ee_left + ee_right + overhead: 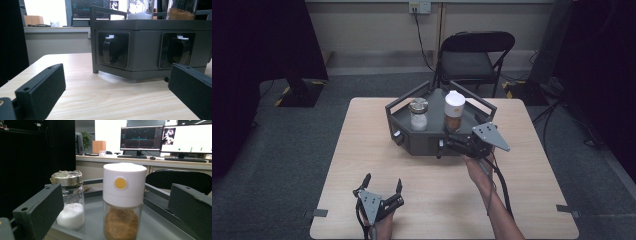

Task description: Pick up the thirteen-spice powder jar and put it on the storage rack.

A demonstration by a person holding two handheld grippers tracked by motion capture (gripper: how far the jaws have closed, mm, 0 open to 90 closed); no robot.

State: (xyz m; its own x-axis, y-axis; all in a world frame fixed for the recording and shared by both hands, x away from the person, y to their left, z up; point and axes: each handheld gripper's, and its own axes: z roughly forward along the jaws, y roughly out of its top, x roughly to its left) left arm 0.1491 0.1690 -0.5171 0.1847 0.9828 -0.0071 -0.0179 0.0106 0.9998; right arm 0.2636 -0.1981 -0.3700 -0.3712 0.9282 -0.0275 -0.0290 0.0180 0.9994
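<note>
A dark grey hexagonal rack (427, 140) (147, 57) (160, 225) stands at the middle rear of the wooden table (362, 150). On it are a glass jar with a metal lid holding white powder (418, 114) (68, 200) and a white-capped jar of brown powder (454, 111) (124, 202). My right gripper (443, 143) (112, 220) is open at the rack's near edge, pointed at the brown jar without touching it. My left gripper (383, 181) (115, 95) is open low over the table's front left, facing the rack's side with its two knobs (111, 48).
A black folding chair (474, 57) stands behind the table. Cables run along the floor at the right. Bare tabletop (105, 100) lies between the left gripper and the rack. Monitors (141, 138) and a desk are far behind in the gripper views.
</note>
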